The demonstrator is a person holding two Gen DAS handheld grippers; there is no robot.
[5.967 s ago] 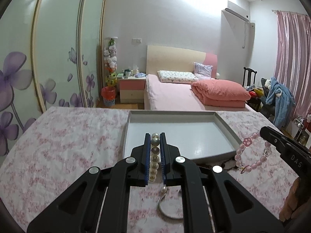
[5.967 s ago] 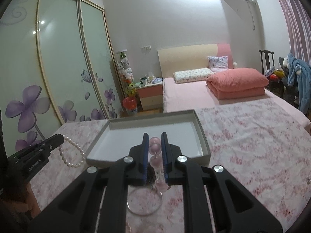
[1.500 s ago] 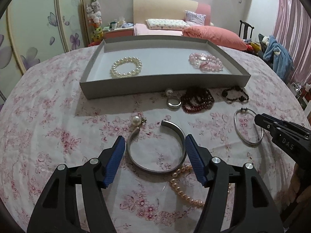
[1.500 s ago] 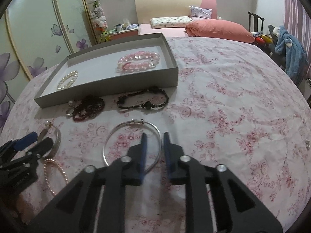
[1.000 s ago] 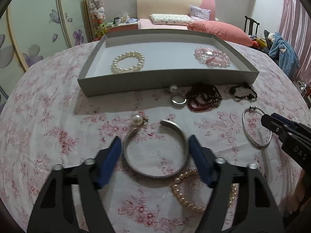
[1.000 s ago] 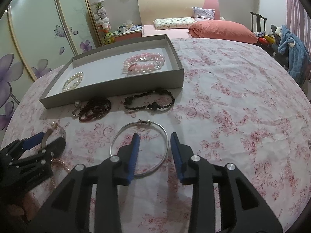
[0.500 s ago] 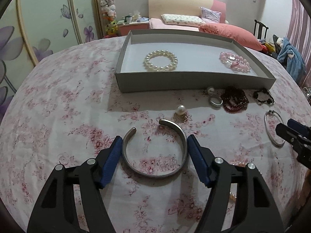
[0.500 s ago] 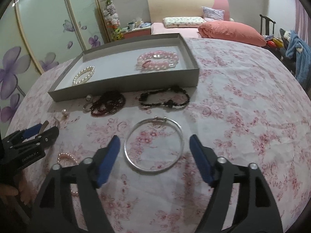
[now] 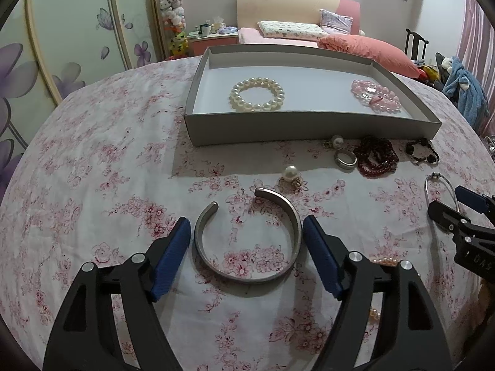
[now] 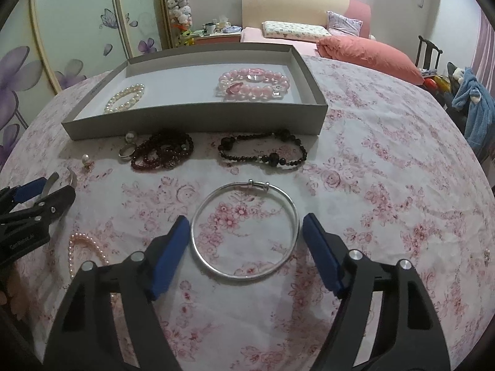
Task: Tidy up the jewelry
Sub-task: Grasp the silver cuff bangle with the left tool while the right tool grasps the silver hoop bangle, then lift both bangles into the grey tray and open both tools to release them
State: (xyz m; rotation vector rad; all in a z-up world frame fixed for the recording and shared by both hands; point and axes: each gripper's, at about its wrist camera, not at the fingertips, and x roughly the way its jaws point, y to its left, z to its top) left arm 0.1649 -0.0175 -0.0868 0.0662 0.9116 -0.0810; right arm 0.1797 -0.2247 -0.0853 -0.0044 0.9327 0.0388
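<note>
On the floral bench, left hand-held gripper (image 9: 246, 230) spread wide around the open silver cuff (image 9: 247, 241), right hand-held gripper (image 10: 246, 228) wide around the thin bangle (image 10: 246, 230).

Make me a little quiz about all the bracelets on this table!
1. True or false: the pearl bracelet lies inside the grey tray.
2. What sits between the open left gripper fingers?
A. ring
B. open silver cuff
C. black beads
3. Fill in: the open right gripper is around a thin silver ____.

Key: 1 true. 2 B, the cuff. 3 bangle.
</note>
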